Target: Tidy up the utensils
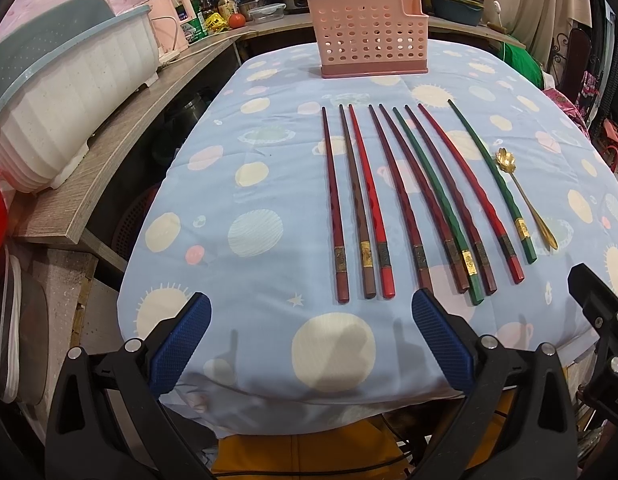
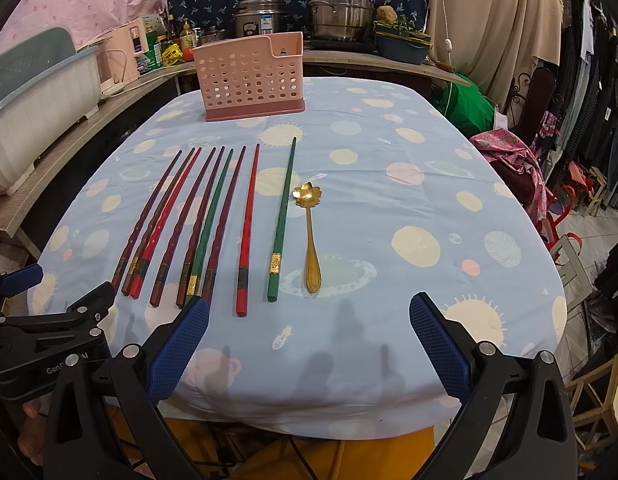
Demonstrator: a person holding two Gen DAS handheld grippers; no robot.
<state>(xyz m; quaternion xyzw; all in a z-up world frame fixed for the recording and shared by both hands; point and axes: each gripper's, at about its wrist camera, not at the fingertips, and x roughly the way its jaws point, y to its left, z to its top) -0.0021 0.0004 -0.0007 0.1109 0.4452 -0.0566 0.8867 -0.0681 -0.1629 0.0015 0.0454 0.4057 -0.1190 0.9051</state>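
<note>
Hovering over near edge of bench draped in pale blue cloth printed with cream suns and planets: left claw, blue-padded fingers spread wide, nothing between them. Same for right claw: wide, empty, low over near edge.

Landmark: pink perforated plastic utensil basket, upright at far end of bench, seated on darker pink base.

Laid out on cloth on near side of basket, well apart from it: row of nine long lacquered chopsticks, tips toward basket, banded butt ends toward claws. Mix of dark red, bright red, brown and two green. Lying flat, roughly parallel, fanning slightly. Outermost green chopstick set a little apart from the rest, on right end of row as seen from claws.

Just beside that green chopstick, farther right of basket line: gold metal spoon with flower-shaped bowl, bowl toward basket, handle toward claws, not touching chopstick.

Left of basket, off bench: white ribbed dish rack with teal lid on wooden shelf. Behind basket: steel pots, rice cooker, bottles.
</note>
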